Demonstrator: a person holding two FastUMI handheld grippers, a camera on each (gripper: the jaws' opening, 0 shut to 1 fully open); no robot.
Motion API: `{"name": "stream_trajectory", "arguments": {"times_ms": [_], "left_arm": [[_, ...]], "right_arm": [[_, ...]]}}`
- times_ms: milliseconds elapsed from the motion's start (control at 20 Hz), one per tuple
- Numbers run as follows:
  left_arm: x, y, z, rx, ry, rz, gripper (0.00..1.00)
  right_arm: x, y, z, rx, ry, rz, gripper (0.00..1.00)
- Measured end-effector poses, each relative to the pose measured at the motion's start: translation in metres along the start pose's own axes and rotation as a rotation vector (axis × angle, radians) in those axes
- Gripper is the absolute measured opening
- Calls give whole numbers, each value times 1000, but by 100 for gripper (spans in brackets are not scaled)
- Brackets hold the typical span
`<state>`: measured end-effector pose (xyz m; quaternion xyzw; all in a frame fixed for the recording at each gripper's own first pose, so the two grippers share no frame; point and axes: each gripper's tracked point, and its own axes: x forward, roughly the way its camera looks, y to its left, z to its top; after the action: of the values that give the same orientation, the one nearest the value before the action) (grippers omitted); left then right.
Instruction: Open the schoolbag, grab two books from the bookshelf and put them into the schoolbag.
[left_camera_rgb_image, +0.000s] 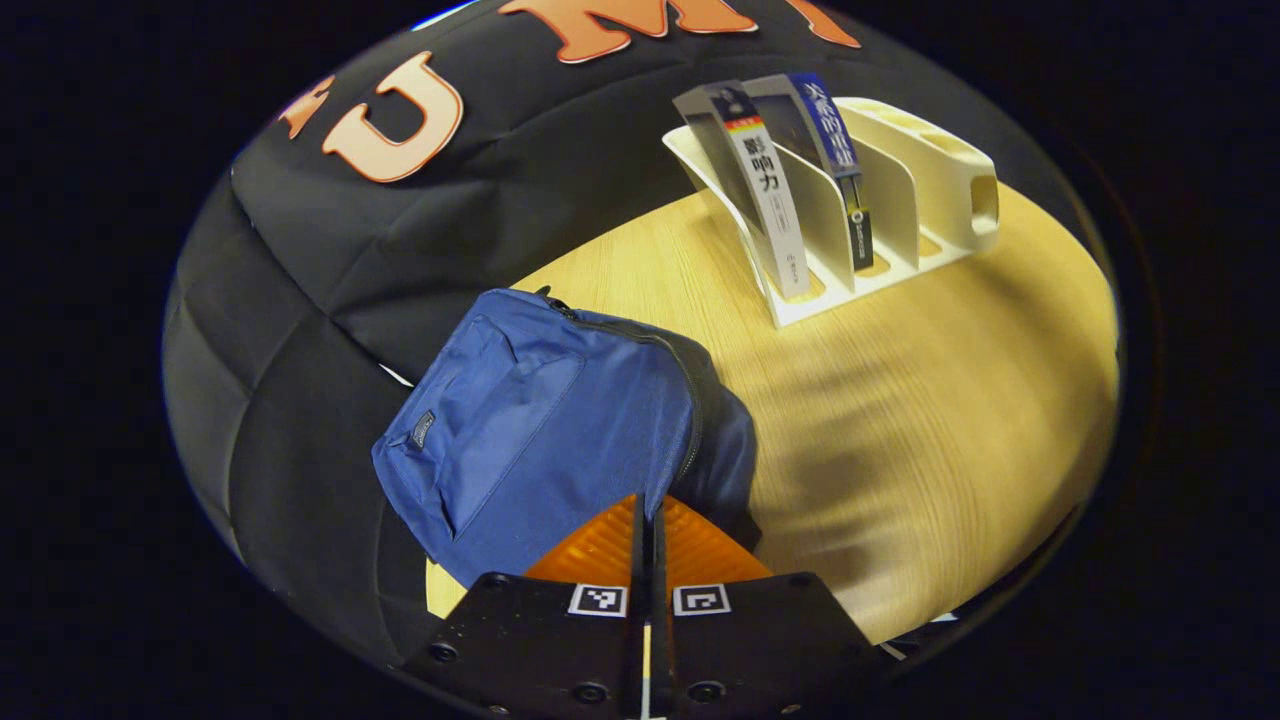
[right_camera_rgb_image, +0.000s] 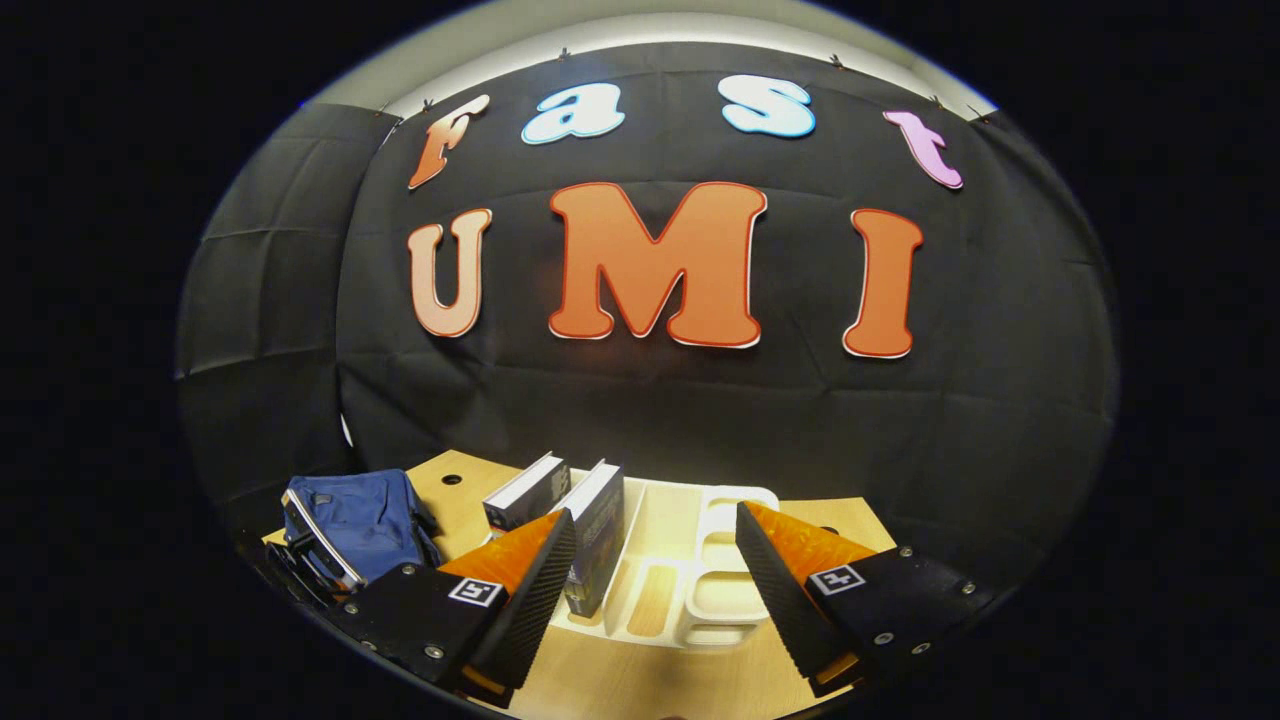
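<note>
The blue schoolbag lies on the wooden table against the booth wall, its zipper closed along the right edge. My left gripper is shut, tips resting on the bag near the zipper's lower end; I cannot tell whether anything is pinched. A white bookshelf rack stands at the far right with two books leaning in it, a grey one and a blue one. My right gripper hangs open just before the rack, beside the two books. The bag lies to their left.
The rack's right slots hold nothing. The black padded wall runs close behind the bag and the rack. Bare tabletop stretches between the bag and the rack. A small hole marks the table near the bag.
</note>
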<state>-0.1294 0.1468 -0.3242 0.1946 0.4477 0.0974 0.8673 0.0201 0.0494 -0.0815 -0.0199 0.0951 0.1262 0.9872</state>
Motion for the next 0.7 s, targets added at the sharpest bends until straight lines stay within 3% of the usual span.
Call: {"name": "stream_trajectory", "arguments": {"times_ms": [200, 700], "left_arm": [[-21, 27, 29, -29, -59, -35, 2], [-58, 117, 111, -141, -209, -113, 2]], "right_arm": [[10, 35, -1, 0, 50, 90, 95], [65, 94, 6, -51, 189, 173, 95]]}}
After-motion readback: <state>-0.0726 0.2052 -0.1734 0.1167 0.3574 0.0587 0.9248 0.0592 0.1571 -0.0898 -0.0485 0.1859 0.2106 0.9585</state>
